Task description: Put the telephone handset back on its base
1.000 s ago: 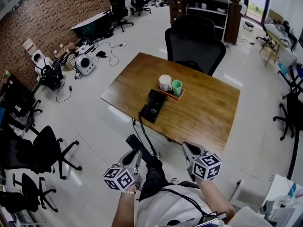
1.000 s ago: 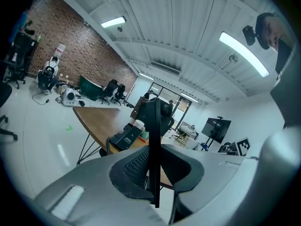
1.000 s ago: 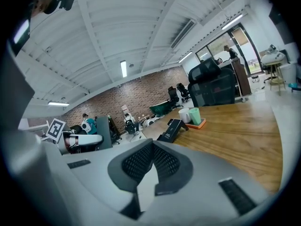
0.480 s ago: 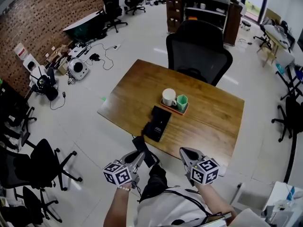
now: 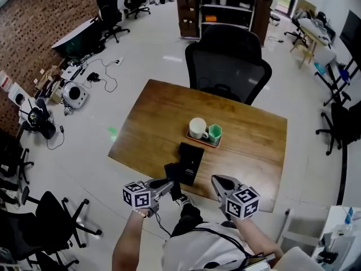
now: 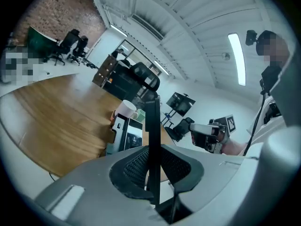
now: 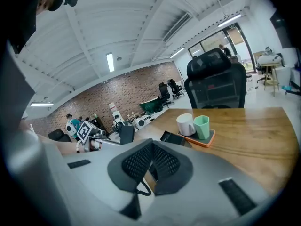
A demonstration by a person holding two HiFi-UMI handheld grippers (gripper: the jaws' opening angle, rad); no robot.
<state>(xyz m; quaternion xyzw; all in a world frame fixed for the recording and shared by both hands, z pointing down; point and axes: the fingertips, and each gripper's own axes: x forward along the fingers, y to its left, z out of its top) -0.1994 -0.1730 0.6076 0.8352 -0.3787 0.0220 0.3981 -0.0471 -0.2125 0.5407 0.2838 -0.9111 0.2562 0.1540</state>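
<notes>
The black telephone base (image 5: 190, 162) lies near the front edge of the wooden table (image 5: 248, 140). The black handset (image 5: 172, 175) hangs just in front of and left of the base, at the table's edge, with my left gripper (image 5: 168, 184) shut on it. In the left gripper view the handset (image 6: 151, 131) stands edge-on between the pads, and the base (image 6: 126, 134) lies beyond it. My right gripper (image 5: 216, 180) hovers over the front edge to the right of the base. Its jaws are shut and hold nothing (image 7: 151, 150).
An orange tray (image 5: 206, 138) just behind the base carries a white mug (image 5: 197, 127) and a green cup (image 5: 214, 132). A black office chair (image 5: 227, 66) stands at the table's far side. Cables and equipment (image 5: 73, 95) lie on the floor to the left.
Both grippers have come forward to the table's front edge. The handset, held low over the floor before, now sits next to the base. The right gripper stays shut.
</notes>
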